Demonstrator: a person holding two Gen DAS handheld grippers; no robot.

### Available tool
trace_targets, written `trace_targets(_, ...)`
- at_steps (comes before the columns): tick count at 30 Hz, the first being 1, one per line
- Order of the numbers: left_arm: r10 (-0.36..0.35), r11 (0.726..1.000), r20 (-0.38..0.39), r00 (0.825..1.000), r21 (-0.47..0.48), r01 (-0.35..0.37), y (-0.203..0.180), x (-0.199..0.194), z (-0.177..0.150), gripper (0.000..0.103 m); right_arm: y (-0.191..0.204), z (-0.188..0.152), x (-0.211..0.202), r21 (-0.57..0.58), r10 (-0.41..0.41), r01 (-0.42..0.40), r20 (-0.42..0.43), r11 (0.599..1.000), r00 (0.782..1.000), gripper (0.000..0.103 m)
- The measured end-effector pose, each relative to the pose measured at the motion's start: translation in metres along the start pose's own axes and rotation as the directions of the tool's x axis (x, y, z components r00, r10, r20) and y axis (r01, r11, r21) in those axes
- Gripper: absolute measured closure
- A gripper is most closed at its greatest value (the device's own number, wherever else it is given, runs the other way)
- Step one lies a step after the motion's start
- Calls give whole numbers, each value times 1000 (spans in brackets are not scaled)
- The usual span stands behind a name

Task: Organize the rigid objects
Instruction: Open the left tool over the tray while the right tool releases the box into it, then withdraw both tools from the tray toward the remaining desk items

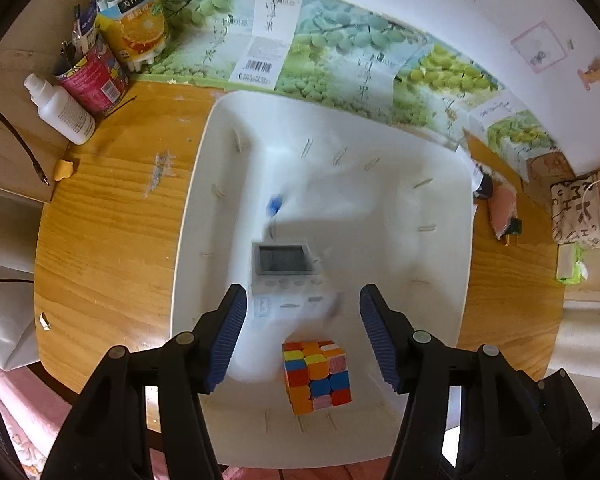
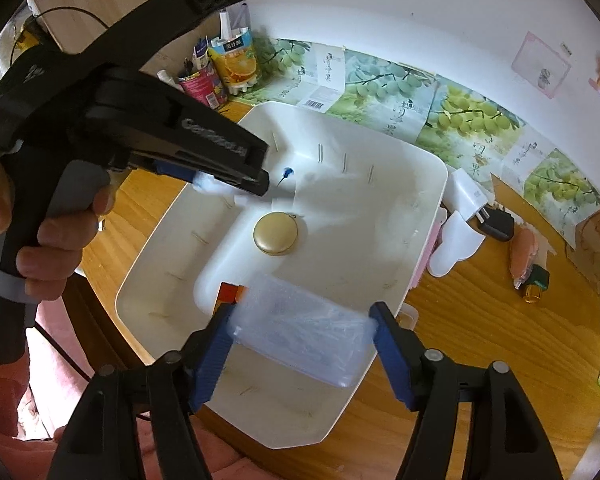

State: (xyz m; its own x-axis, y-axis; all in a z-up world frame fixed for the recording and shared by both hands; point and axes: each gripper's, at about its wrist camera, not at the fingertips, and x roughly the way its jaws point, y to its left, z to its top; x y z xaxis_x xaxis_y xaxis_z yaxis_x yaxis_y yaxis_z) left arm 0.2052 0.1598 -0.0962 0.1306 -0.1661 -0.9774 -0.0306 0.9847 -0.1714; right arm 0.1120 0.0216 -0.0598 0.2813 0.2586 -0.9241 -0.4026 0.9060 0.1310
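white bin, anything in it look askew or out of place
The clear plastic box sits tilted, propped on the bin's near rim rather than flat on the bottom. The cube, gold disc and white device lie on the bin's floor.

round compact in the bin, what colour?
Gold, plain with a matte sheen. The round compact shows best in the right wrist view, lying in the white bin.

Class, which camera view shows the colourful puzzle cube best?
The left wrist view: the cube sits unobstructed in the white bin, three faces showing. The right wrist view shows only a red-orange corner behind the clear plastic box.
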Motion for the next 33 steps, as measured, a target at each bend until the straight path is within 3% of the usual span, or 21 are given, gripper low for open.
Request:
trace_targets(4, 12, 999, 56, 998, -42, -9, 5, -10, 2, 28, 0, 3, -2, -4, -14, 14, 22, 1000, 1000, 29)
trace_targets(11, -1, 998, 49, 999, -57, 4, 4, -5, -3, 28, -7, 0, -6, 11, -19, 18, 56, 1000, 998, 27)
trace_targets(18, -40, 998, 141, 989, -43, 47, -6, -10, -12, 28, -25, -15, -11, 37, -34, 31, 96, 999, 995, 27)
trace_targets(26, -89, 993, 294, 952, -48, 107, -19, -20, -33, 28, -54, -44, -30, 12, -27, 25, 205, 1000, 978, 27)
trace_targets(33, -80, 980, 428, 900, -131, 150, -26, -34, -58, 28, -93, -69, -50, 23, 12, -19, 288, 1000, 958, 27)
